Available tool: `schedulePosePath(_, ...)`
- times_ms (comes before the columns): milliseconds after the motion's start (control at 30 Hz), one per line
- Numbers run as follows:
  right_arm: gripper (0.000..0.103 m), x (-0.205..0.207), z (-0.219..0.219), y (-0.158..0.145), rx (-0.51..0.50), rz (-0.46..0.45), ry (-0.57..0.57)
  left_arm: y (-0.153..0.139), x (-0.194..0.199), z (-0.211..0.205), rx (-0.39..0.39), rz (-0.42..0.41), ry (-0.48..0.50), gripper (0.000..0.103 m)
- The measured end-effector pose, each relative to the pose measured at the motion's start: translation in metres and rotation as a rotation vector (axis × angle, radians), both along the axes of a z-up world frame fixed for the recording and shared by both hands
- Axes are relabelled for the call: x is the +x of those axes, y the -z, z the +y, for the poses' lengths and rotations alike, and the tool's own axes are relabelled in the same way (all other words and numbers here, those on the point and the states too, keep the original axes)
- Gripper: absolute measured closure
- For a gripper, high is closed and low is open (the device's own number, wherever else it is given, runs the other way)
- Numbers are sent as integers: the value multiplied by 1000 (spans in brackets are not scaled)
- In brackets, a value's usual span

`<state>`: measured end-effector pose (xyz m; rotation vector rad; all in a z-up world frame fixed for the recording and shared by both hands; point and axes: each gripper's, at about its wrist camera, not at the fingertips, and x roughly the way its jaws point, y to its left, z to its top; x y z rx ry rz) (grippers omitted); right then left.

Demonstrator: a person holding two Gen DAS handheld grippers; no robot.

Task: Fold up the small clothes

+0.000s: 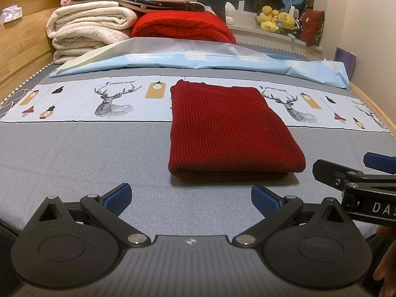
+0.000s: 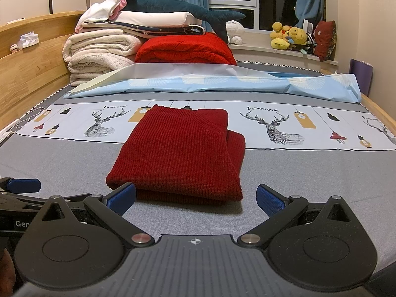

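On the bed: a dark red knitted sweater (image 1: 222,128) lies folded into a thick rectangle on the grey bedsheet (image 1: 86,153), its far end overlapping a pale printed band with deer drawings (image 1: 113,99).
Sweater edges: the rounded fold faces the cameras; the left side runs straight; in the right wrist view a lower layer (image 2: 236,146) sticks out past the right side.
Left gripper (image 1: 190,198): jaws spread wide, holding nothing, blue pads (image 1: 118,195) hovering over bare sheet just short of the sweater's near fold, not touching it.
Right gripper (image 2: 196,198): jaws spread wide and empty, its left pad (image 2: 123,194) just in front of the sweater's near left corner; contact cannot be told.
Grippers together: they sit side by side, each showing at the edge of the other's view.
Hand: part of a hand (image 1: 386,259) shows at the lower right of the left wrist view.
Open room: bare grey sheet stretches to the left of the sweater and, narrower, to its right and in front.
Far boundary: a light blue sheet (image 1: 198,60) lies crumpled across the bed beyond the printed band, with stacked cream blankets (image 1: 91,29) and a red quilt (image 1: 183,26) behind it.
Side boundaries: a wooden bed frame (image 1: 22,49) on the left, a wall on the right.
Windowsill: yellow plush toys (image 1: 277,19).
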<state>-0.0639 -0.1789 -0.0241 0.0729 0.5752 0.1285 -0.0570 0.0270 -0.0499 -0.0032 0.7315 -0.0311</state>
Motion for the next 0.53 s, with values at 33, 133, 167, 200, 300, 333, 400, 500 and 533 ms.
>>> schedulePosePath(33,1,0,0,0,0,0,0,0,0,0,0,0,-1,1)
schedulePosePath(133,1,0,0,0,-1,-1,-1,0,0,0,1,-1,0,1)
schedulePosePath(167,1,0,0,0,-1,-1,0,0,0,0,1,-1,0,1)
schedulePosePath(200,1,0,0,0,0,0,0,0,0,0,-1,0,0,1)
schedulePosePath(300,1,0,0,0,-1,0,0,0,1,-1,-1,0,1,1)
schedulePosePath(333,1,0,0,0,-1,0,0,0,1,-1,-1,1,2,1)
schedulePosePath(400,1,0,0,0,0,0,0,0,1,-1,-1,0,2,1)
schedulePosePath(500,1,0,0,0,0,0,-1,-1,1,-2,2,-4,3,1)
schedulePosePath(533,1,0,0,0,0,0,0,-2,1,-4,3,-5,3,1)
